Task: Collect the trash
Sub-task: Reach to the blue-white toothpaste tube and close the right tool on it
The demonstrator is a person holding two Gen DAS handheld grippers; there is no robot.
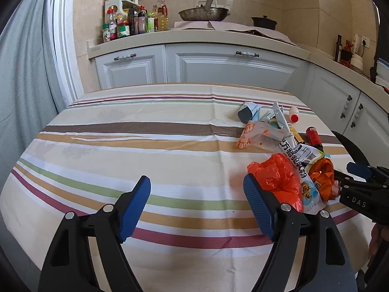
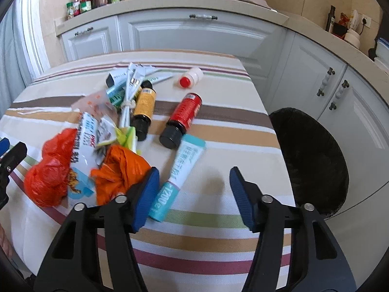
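A pile of trash lies on the striped tablecloth [image 1: 145, 150]: a red plastic bag [image 1: 277, 177] [image 2: 51, 170], an orange bag [image 2: 121, 170], a white printed wrapper [image 2: 85, 143], a teal tube [image 2: 180, 172], a red bottle [image 2: 184, 116], a yellow-labelled bottle [image 2: 144, 107] and a small white bottle with a red cap [image 2: 190, 77]. My left gripper [image 1: 197, 189] is open and empty, left of the pile, its right finger beside the red bag. My right gripper [image 2: 193, 185] is open, low over the table, its left finger against the orange bag and the teal tube between its fingers.
A black-lined bin [image 2: 313, 160] stands just past the table's right edge. White kitchen cabinets [image 1: 218, 65] and a counter with bottles [image 1: 126, 22] and a wok [image 1: 204, 13] stand behind the table. A grey curtain [image 1: 22, 92] hangs at the left.
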